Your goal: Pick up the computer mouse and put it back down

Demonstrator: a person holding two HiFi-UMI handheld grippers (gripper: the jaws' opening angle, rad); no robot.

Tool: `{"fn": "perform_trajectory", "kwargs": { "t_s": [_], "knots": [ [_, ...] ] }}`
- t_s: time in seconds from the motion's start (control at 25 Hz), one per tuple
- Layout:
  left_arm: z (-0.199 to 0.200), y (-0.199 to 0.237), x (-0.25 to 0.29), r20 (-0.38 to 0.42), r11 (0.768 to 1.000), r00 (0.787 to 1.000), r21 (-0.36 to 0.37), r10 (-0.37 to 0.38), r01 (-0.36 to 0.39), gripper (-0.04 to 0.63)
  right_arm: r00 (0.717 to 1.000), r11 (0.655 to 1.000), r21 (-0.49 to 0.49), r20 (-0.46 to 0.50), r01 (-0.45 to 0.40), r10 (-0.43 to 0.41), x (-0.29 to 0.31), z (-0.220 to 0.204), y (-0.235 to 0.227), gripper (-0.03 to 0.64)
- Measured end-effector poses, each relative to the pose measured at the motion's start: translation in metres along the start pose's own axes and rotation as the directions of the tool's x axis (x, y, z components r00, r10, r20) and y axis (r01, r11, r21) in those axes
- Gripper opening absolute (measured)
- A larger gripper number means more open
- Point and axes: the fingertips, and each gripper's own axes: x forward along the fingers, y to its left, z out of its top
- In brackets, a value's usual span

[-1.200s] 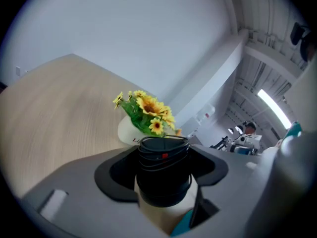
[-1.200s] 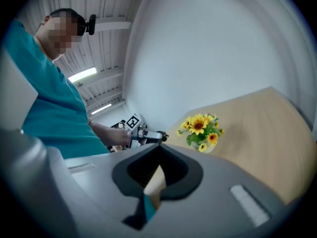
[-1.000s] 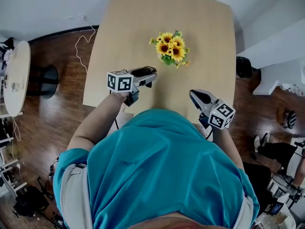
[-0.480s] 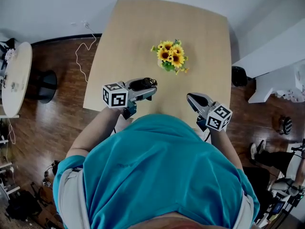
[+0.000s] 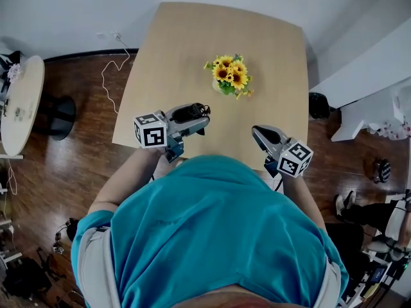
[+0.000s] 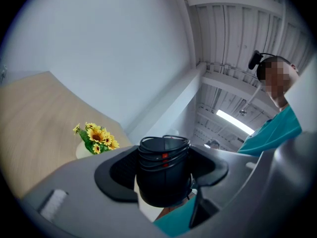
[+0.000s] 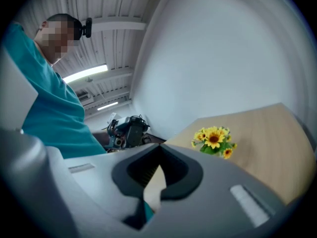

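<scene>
My left tongs point(image 5: 200, 117) are clamped on the black computer mouse with its cord wound round it point(image 5: 190, 112), pads pressing it from both sides, jaws standing fairly wide because the mouse fills them. In the left gripper view the mouse sits square between the pads, with my teal shirt showing beneath it rather than wood, so it is up off the pale wooden tabletop point(image 5: 192, 50) and hanging over the near edge. My left forearm reaches out from my side, and the tongs lie about level, pointing across toward my right, with the black-and-white marker cube point(image 5: 151, 131) at the back end by my hand. On the other side, my right tongs point(image 5: 259, 133) are closed, tips touching, nothing in them. They are tipped slightly downward near the tabletop's near edge, well apart from the left pair. The bunch of yellow sunflowers in a white vase point(image 5: 228, 74) stands mid-tabletop, beyond both tongs
</scene>
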Motion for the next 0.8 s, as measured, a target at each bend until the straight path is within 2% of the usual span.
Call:
{"fn": "perform_trajectory", "kwargs": {
  "t_s": [0.16, 0.36, 0.8],
  "knots": [
    [-0.003, -0.005, -0.006, 0.007, 0.999, 1.0, 0.045, 0.009, -0.01, 0.313, 1.0, 1.0, 0.0, -0.003, 0.003, -0.003, -0.005, -0.003, 0.008, 0.002],
    [-0.007, -0.01, -0.007, -0.004, 0.998, 1.0, 0.065, 0.012, -0.012, 0.314, 1.0, 1.0, -0.004, -0.004, -0.001, 0.001, -0.006, -0.004, 0.01, 0.002],
    [-0.014, -0.017, -0.01, -0.022, 0.997, 0.999, 0.076, 0.036, -0.034, 0.314, 1.0, 1.0, -0.013, 0.004, -0.008, 0.008, -0.011, -0.006, 0.015, 0.002]
  ]
}}
